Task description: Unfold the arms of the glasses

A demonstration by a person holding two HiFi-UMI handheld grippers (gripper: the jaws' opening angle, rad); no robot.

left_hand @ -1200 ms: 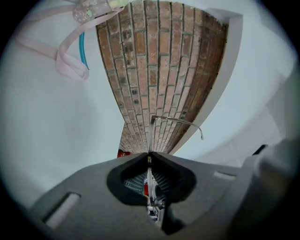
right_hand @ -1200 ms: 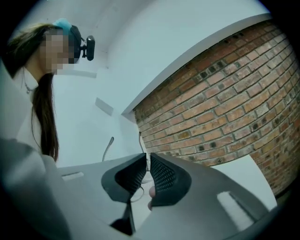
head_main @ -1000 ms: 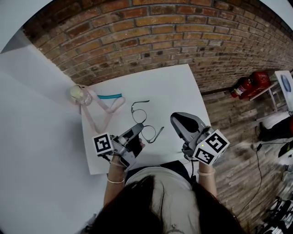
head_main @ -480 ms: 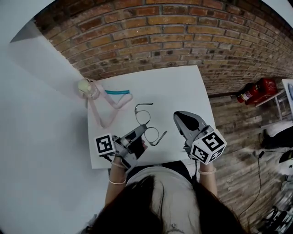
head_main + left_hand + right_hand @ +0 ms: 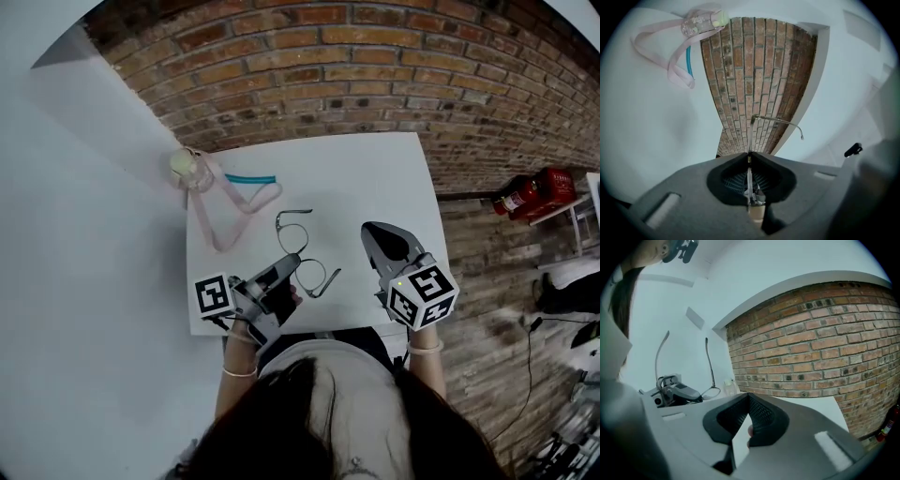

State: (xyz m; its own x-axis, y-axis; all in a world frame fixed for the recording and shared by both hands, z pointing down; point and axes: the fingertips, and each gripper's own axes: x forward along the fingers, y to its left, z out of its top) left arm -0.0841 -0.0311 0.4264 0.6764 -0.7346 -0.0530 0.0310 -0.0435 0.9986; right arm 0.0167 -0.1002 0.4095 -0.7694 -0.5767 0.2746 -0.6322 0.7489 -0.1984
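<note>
Left gripper (image 5: 749,157): my jaws are clamped on the thin wire rim of the glasses (image 5: 291,240), over the near half of the table (image 5: 375,178).
Right gripper (image 5: 749,397): jaws pressed together on nothing, beside the glasses, not touching.
Handling: light, springy wire, I judge; the lenses are fragile.
Hold: an arm (image 5: 780,122) near its hinge, never a lens.
Beyond: pink strap (image 5: 217,244) and bottle (image 5: 183,165), well apart.
</note>
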